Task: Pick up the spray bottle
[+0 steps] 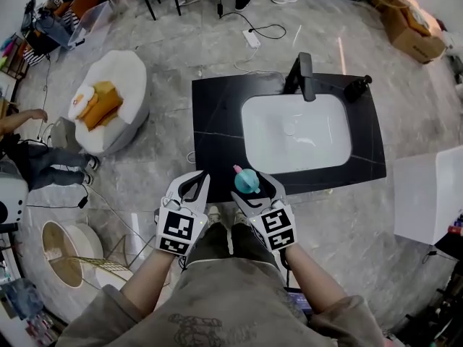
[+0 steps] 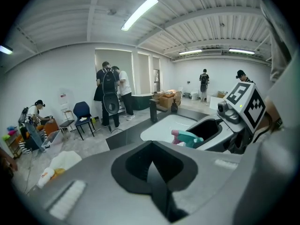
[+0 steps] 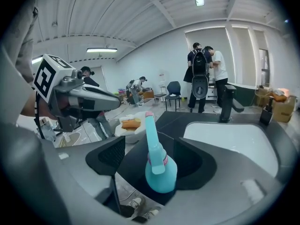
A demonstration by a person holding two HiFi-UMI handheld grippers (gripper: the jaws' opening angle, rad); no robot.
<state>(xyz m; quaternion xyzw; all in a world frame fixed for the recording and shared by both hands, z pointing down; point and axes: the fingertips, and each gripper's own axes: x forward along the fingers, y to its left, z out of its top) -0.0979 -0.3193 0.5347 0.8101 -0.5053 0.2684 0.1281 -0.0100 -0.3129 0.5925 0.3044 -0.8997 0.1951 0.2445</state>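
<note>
A teal spray bottle (image 1: 247, 181) with a pink nozzle stands upright at the front edge of the black counter (image 1: 217, 121). My right gripper (image 1: 253, 186) is open around it. In the right gripper view the bottle (image 3: 159, 170) sits between the jaws of the right gripper (image 3: 150, 146); a strip of counter shows between the left jaw and the bottle, while the right jaw is close against it. My left gripper (image 1: 198, 182) hovers just left of it, shut and empty. The left gripper view shows its own jaws closed (image 2: 151, 144) and the bottle (image 2: 190, 138) inside the right gripper (image 2: 208, 130).
A white sink (image 1: 296, 132) is set in the counter, with a black faucet (image 1: 304, 74) and a dark dispenser (image 1: 357, 87) behind it. A white pouf (image 1: 108, 107) holding orange items stands on the floor to the left. People stand farther back.
</note>
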